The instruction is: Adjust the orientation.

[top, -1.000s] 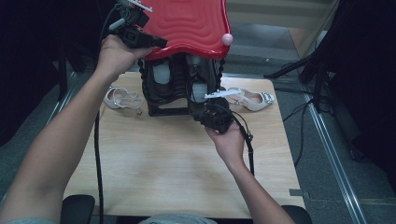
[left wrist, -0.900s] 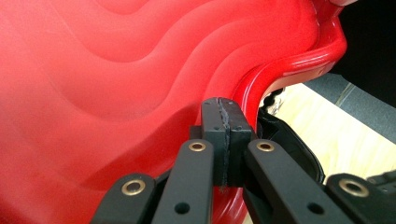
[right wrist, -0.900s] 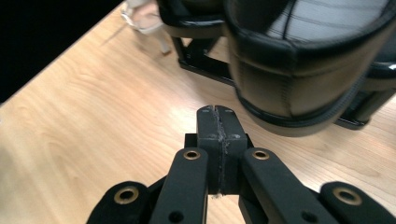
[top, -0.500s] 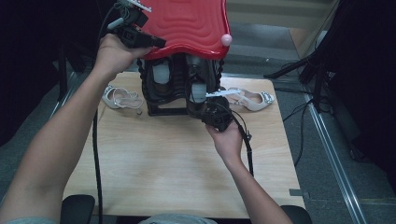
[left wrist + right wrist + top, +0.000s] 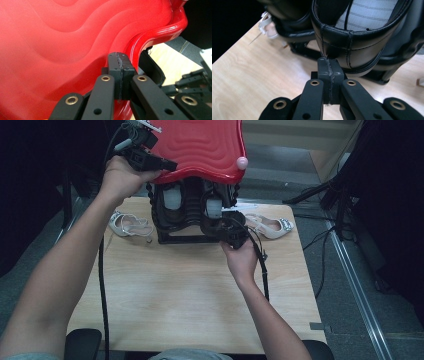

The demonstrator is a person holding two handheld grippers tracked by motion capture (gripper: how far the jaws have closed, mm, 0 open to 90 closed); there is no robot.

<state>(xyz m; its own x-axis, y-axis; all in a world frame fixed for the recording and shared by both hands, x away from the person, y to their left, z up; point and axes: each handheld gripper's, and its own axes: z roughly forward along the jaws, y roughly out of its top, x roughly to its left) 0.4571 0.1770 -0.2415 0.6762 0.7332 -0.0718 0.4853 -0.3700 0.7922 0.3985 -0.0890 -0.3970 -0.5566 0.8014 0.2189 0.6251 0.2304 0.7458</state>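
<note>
A black shoe rack (image 5: 180,238) with a wavy red top (image 5: 200,145) stands at the table's far side, with black shoes inside. My left gripper (image 5: 169,166) is held high at the red top's front left edge. Its pads (image 5: 115,65) are pressed together against the red surface (image 5: 62,50), with nothing between them. My right gripper (image 5: 224,222) is low at the rack's front right. It is shut, and its tip (image 5: 329,65) touches the heel seam of a black shoe (image 5: 362,42) in the rack.
A white strappy sandal (image 5: 127,225) lies left of the rack and another (image 5: 270,226) lies to its right. The wooden table (image 5: 190,290) stretches bare toward the person. A pink knob (image 5: 242,162) sits at the red top's right corner. Cables (image 5: 262,270) trail from the grippers.
My right gripper has edged a little farther in toward the rack's front. The left hand and the red top have stayed where they were.
</note>
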